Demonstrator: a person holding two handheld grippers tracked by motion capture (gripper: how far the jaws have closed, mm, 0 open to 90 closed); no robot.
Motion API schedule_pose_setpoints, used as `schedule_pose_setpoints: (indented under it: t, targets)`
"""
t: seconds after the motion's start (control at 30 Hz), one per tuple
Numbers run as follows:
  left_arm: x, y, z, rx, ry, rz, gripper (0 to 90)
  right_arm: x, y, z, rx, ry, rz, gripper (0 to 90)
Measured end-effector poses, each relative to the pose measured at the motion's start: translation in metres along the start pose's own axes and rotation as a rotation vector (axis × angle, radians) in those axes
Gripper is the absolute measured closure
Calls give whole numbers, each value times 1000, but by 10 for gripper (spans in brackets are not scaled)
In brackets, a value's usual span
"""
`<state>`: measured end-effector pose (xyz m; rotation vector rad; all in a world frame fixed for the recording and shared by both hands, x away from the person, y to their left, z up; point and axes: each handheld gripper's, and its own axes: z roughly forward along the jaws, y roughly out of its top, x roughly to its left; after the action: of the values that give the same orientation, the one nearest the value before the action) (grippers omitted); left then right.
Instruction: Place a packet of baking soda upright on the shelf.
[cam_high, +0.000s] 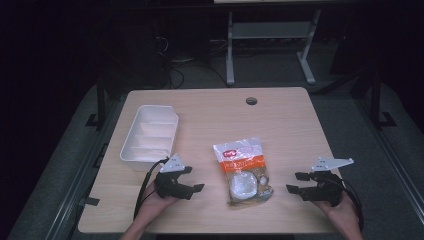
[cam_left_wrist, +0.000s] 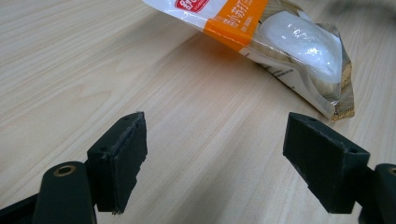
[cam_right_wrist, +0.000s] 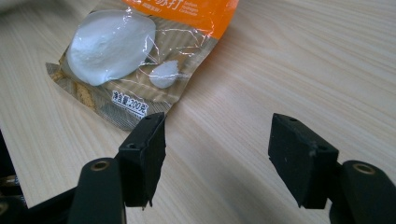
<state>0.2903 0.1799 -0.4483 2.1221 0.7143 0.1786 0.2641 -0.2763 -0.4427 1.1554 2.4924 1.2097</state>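
Bench (cam_high: 290, 125): pale wood-grain top, rectangular, with a round cable hole (cam_high: 251, 101) near its far edge.

Tray (cam_high: 150, 137): white plastic, oblong, divided by cross walls into compartments, nothing visible in them. Stands at the bench's left, far-left of the left tongs, long axis running near to far.

Snack bag (cam_high: 243, 171): sealed plastic pouch, orange band and red logo at the far end, clear window at the near end showing a white rounded piece. Lies flat in the middle of the bench toward its near edge, long axis running near to far, slightly slanted. It sits between the two tongs, apart from both.

Left tongs (cam_high: 191, 179): held in the left hand, resting low at the bench, jaws spread wide with nothing between them, tips pointing right toward the bag. In the left gripper view the bag (cam_left_wrist: 299, 42) lies ahead and to the upper right.

Right tongs (cam_high: 298, 182): held in the right hand, jaws likewise wide apart and empty, tips pointing left toward the bag. In the right gripper view the bag's near corner (cam_right_wrist: 116, 70) lies just beyond the left jaw.

Judgement: the right tongs look slightly nearer to the bag's near end, so a pick would close across that short edge.
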Motion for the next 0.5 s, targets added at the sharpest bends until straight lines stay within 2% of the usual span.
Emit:
schedule_pose_setpoints:
  t: [0.3, 0.5]
  targets:
    - [-1, 1, 1, -4, 1, -2, 213, 9, 6, 6, 4, 15, -38, 357]
    - [-1, 3, 2, -13, -1, -10, 219, 11, 11, 11, 3, 31, -47, 362]
